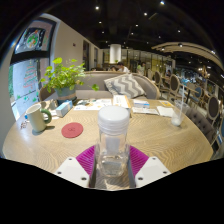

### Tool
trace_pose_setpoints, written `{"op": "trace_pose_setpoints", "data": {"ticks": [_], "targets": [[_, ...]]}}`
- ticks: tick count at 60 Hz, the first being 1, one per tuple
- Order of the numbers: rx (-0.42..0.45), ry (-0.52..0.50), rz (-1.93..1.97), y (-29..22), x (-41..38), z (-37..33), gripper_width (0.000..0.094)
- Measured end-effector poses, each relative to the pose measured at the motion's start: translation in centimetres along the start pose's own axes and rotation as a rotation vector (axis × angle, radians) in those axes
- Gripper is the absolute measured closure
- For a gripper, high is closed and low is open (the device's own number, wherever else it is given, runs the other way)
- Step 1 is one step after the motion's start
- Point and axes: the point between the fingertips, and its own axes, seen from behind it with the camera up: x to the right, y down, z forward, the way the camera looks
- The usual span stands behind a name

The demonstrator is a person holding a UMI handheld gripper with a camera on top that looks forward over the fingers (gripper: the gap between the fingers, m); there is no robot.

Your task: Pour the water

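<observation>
Pale wood is spreading across the round table (150, 140), which is filling the middle of the view in a café-like room with sofas beyond it. At ten o'clock, a leafy plant (62, 74) is standing by the window. Below it, at nine o'clock, a white mug (36, 117) is waiting upright, likely the vessel to be filled. A small red coaster (72, 130) is lying just beside it. At six o'clock, the gripper (113, 160) is closing its magenta pads against a clear capped water bottle (113, 138), holding it upright, probably ready for carrying toward the mug.
</observation>
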Motion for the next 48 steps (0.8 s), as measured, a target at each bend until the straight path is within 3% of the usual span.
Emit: {"op": "trace_pose_setpoints", "data": {"ticks": [18, 32, 48], "targets": [[-0.002, 0.034, -0.091, -3.2, -1.0, -0.4, 0.0521], [0.041, 0.125, -0.43, -12.6, -2.9, 0.7, 0.0521], [0.129, 0.318, -0.993, -22.8, -10.3, 2.5, 0.0523]]}}
